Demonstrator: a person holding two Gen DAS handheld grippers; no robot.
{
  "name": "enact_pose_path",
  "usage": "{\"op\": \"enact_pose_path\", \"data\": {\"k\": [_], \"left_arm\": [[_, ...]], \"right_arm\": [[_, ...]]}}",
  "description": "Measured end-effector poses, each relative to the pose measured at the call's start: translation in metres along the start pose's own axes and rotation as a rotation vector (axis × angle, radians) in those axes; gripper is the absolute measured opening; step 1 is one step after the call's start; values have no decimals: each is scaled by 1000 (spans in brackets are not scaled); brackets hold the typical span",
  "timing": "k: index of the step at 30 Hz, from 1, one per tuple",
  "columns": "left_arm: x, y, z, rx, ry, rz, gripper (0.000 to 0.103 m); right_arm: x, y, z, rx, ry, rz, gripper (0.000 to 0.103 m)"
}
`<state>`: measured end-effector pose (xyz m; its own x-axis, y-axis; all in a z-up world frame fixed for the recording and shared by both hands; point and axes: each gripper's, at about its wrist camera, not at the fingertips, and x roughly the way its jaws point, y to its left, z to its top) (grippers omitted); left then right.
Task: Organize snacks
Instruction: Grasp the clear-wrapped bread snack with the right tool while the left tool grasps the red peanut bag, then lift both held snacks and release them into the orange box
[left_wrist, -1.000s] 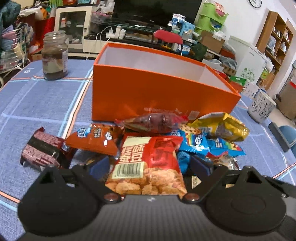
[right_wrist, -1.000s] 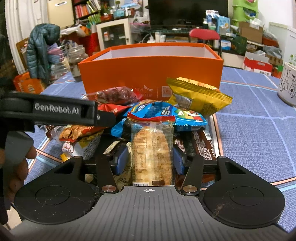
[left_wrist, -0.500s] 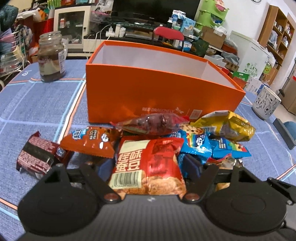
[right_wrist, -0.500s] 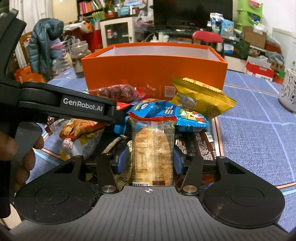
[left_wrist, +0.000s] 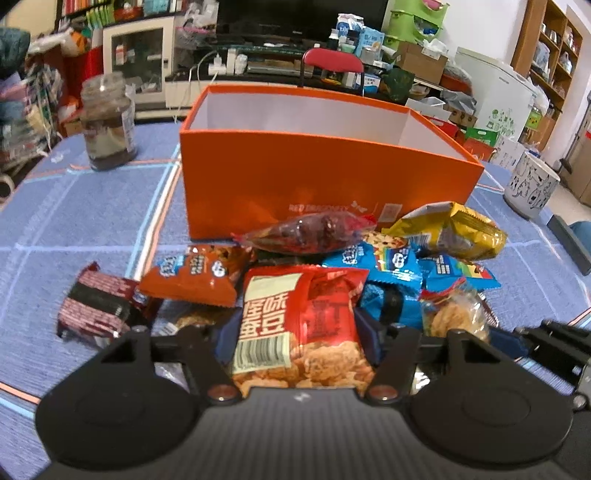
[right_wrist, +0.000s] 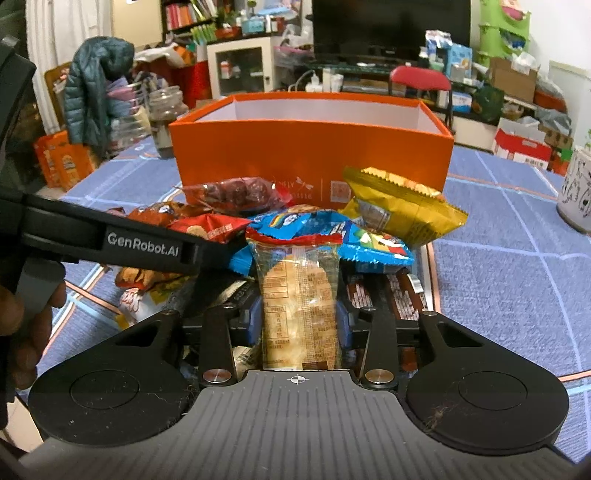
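My left gripper (left_wrist: 295, 332) is shut on a red bag of coated beans (left_wrist: 299, 325), held above the snack pile. My right gripper (right_wrist: 297, 321) is shut on a clear pack of rice crackers (right_wrist: 299, 295). An open orange box (left_wrist: 325, 184) with a white inside stands behind the pile; it also shows in the right wrist view (right_wrist: 314, 158). The pile holds a yellow bag (left_wrist: 450, 232), blue packets (left_wrist: 388, 266), a clear bag of dark red fruit (left_wrist: 306, 232), an orange-brown packet (left_wrist: 192, 277) and a dark brick-pattern packet (left_wrist: 96, 306). The left gripper body (right_wrist: 110, 240) crosses the right wrist view.
A glass jar (left_wrist: 107, 122) with dark contents stands at the back left on the blue tablecloth (left_wrist: 74, 221). A white patterned bin (left_wrist: 532, 188) stands off the table's right side. A red chair (left_wrist: 332, 62) and cluttered shelves lie behind the box.
Both grippers have risen a little with their packs held. The left gripper has shifted leftward and closer to the box. The pile has not moved.
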<state>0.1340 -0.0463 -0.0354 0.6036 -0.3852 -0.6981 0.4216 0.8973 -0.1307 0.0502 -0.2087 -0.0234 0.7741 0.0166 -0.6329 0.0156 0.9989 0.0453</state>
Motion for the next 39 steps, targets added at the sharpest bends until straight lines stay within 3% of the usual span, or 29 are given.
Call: {"op": "enact_pose_path", "data": {"k": [39], "left_arm": [[-66, 5, 12, -10, -195, 51, 62]], "right_arm": [[-35, -6, 19, -16, -137, -24, 21]]}}
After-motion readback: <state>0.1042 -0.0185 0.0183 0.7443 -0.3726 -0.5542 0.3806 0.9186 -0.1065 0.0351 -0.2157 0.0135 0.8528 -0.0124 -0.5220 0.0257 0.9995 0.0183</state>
